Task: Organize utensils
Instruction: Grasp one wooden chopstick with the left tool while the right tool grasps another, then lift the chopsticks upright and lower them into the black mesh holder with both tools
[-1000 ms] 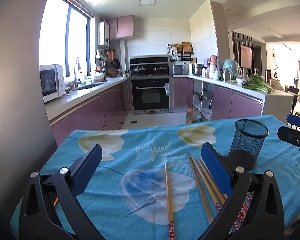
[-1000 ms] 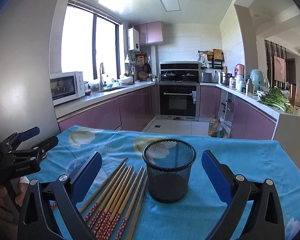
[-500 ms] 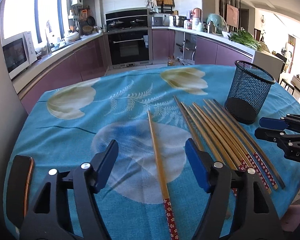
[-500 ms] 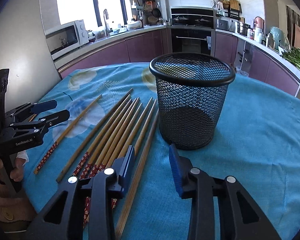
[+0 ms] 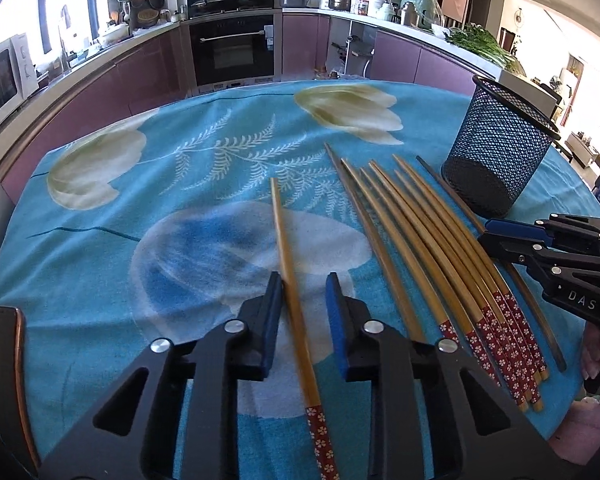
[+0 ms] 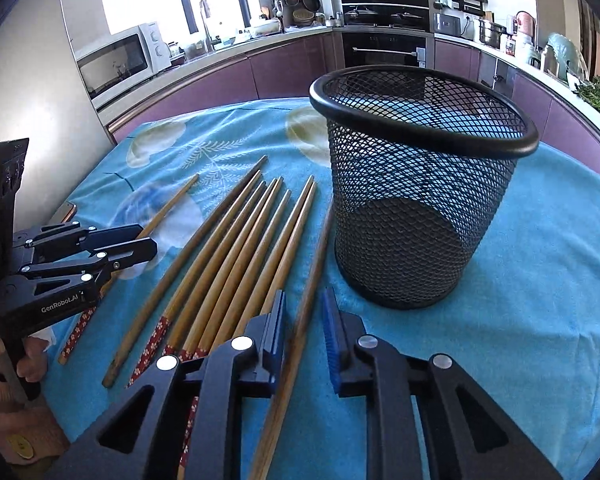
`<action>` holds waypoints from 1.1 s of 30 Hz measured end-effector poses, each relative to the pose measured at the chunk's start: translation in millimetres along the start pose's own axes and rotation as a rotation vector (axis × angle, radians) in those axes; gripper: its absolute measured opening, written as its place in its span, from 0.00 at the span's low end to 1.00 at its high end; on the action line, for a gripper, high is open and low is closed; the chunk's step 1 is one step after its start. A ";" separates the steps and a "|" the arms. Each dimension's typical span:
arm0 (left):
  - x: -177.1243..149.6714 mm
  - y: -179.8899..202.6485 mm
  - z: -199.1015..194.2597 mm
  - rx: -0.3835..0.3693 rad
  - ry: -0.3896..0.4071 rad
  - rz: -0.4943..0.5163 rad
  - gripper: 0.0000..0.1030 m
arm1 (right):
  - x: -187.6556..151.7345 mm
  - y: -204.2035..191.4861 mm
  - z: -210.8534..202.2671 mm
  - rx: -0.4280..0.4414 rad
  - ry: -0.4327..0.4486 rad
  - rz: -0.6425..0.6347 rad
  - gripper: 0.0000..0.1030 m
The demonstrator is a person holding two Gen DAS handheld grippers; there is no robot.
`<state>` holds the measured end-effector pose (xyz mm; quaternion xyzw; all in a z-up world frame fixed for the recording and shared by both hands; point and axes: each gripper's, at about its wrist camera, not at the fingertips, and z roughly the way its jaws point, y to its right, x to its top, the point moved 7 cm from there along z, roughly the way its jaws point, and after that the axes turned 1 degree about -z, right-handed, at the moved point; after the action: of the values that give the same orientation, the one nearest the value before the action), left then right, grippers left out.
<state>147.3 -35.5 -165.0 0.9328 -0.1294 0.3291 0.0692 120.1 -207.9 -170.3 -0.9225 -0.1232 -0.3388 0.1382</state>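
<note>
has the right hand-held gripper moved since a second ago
Yes. The right hand-held gripper has come down and closer to the mesh cup, tilting toward the tablecloth. Its jaws have just been closing around one chopstick.

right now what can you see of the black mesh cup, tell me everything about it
The black mesh cup is a round holder of what looks like wire mesh, with a smooth rolled rim and a solid dark base. It stands upright and empty on the blue floral tablecloth, widening slightly toward the top. The row of chopsticks lies beside it; the nearest chopstick runs close to its base, though contact is unclear. Neither gripper touches it. In the left wrist view the same cup stands at the cloth's far right.
</note>
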 end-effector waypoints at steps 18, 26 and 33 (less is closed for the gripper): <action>14.2 8.7 -50.1 -0.113 0.083 -0.033 0.08 | 13.0 -8.4 -50.5 0.137 0.128 -0.015 0.06; 39.6 30.1 -108.4 -0.253 0.201 0.000 0.08 | 29.5 -9.1 -90.7 0.178 0.242 -0.014 0.06; 63.6 43.4 -151.1 -0.343 0.308 0.011 0.08 | 52.8 -3.3 -125.9 0.203 0.348 -0.017 0.06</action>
<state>92.5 -57.1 -6.0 0.8453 -0.1764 0.4413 0.2441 83.6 -240.4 -42.8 -0.8302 -0.1388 -0.4801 0.2468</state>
